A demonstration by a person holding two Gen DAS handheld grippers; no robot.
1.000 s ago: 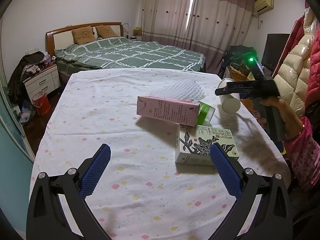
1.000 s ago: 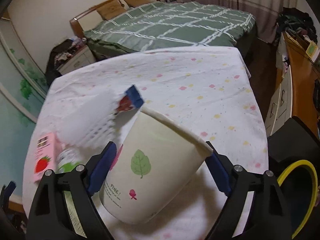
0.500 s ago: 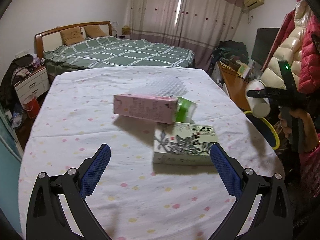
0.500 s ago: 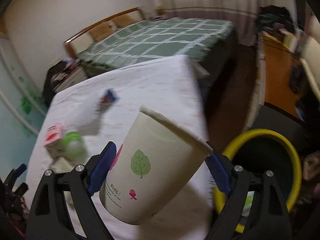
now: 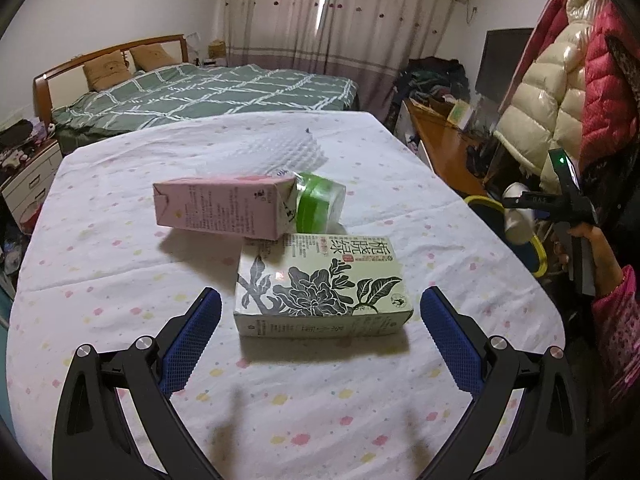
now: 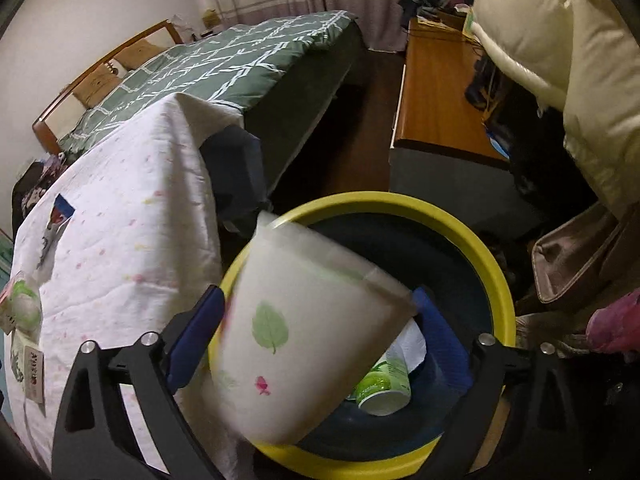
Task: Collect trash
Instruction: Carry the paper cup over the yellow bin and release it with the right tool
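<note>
Right wrist view looks down into a yellow-rimmed trash bin [image 6: 472, 240] beside the table [image 6: 132, 216]. The right gripper [image 6: 316, 332] hangs over the bin with its jaws opening; the white paper cup [image 6: 296, 344] sits between the blue pads, motion-blurred and tilted, and a gap shows at the right pad, so it no longer looks pinched. The cup carries a green leaf print and a small pink mark; no words on it can be read. Inside the bin lies a green-and-white cup [image 6: 382, 384] and some white paper [image 6: 412, 344]; the print on that cup is too small to read.

From the left wrist view, the left gripper [image 5: 320, 328] hovers over the spotted tablecloth with its jaws wide and nothing between them. Just ahead lies 1 flat tea box [image 5: 320, 288] with a black flower drawing and large Chinese characters, "栀晓绿", on its top. Touching its far edge is a pink carton [image 5: 224, 208] on its side, its panel covered in fine print too small to read. A green-banded clear container [image 5: 320, 204] lies against the carton's right end, with white foam netting [image 5: 280, 152] behind.
</note>
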